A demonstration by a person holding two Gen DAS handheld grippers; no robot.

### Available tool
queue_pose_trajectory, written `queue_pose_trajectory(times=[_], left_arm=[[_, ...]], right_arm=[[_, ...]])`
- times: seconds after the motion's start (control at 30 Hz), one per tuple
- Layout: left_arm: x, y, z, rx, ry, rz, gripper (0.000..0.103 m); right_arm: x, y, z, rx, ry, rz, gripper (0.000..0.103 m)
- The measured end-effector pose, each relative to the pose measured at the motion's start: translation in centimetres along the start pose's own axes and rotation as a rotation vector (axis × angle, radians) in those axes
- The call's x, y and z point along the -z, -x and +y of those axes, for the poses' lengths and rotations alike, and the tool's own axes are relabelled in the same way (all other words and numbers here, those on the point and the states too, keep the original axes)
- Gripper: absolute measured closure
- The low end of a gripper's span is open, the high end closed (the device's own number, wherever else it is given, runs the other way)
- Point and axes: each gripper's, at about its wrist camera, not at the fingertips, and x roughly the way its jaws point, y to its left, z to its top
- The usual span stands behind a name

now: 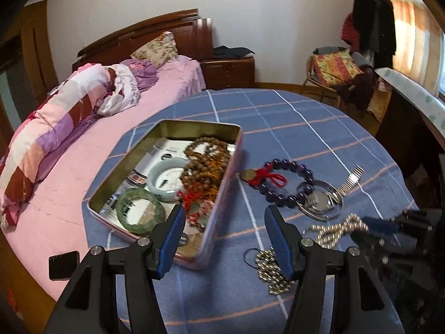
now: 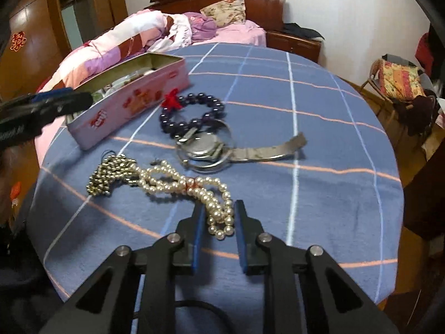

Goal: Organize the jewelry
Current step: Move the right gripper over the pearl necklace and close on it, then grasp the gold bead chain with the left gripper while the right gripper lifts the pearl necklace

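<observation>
A pink tin (image 1: 194,123) lies open on the blue checked cloth. It holds a green bangle (image 1: 139,211), a pale bangle (image 1: 164,181) and brown bead strands (image 1: 205,164). My left gripper (image 1: 224,211) hangs open over the tin's near right corner with nothing between its fingers. On the cloth lie a purple bead bracelet (image 2: 194,111), a metal watch (image 2: 205,146), a gold bead strand (image 2: 111,175) and a pearl necklace (image 2: 178,185). My right gripper (image 2: 219,208) is shut on the near loop of the pearl necklace, pads against the pearls on both sides.
The round table's edge (image 2: 389,250) curves close on the right and near sides. A bed with pink sheet (image 1: 69,167) and folded quilts borders the left. A black phone (image 1: 63,264) lies on the bed. A chair (image 1: 333,69) with cushions stands beyond the table.
</observation>
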Motion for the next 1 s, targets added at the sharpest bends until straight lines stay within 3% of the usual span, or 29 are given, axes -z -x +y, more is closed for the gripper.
queue_pose_trajectory(times=[0.23,0.37,0.43,0.5,0.63,0.77,0.83,0.87,1.0], left_arm=[[0.9,0.1,-2.3,0.039,-0.051,0.014,0.043],[1.4,-0.1,-3.9,0.065,-0.108,0.024,0.043],[1.5,-0.5,-3.9,0.08,-0.105,0.046,0.046],[1.6,-1.1,-3.7,0.102,-0.089,0.076,0.055],[2.1,-2.0,-3.8,0.131,-0.076,0.117,0.055],[2.5,-2.6,-3.9,0.152,-0.068,0.153,0.057],[2.8,-3.1,-3.8,0.178,-0.056,0.178,0.07],[2.9,-3.5,-3.6,0.189,-0.045,0.195,0.077],[3.1,-3.7,-3.2,0.196,-0.026,0.191,0.087]], right_arm=[[0.0,0.4,-1.5,0.08,-0.028,0.008,0.081],[0.1,0.7,-1.8,0.073,-0.037,-0.001,0.081],[0.0,0.8,-1.6,0.065,-0.032,-0.008,0.085],[-0.1,0.8,-1.4,0.057,-0.031,-0.013,0.086],[-0.2,0.7,-1.5,0.037,-0.034,-0.012,0.085],[-0.1,0.8,-1.3,-0.011,-0.038,-0.007,0.068],[-0.2,0.8,-0.9,-0.025,-0.029,-0.015,0.055],[-0.2,0.8,-0.7,-0.025,-0.025,-0.019,0.054],[-0.6,0.2,-0.1,-0.032,-0.011,-0.028,0.052]])
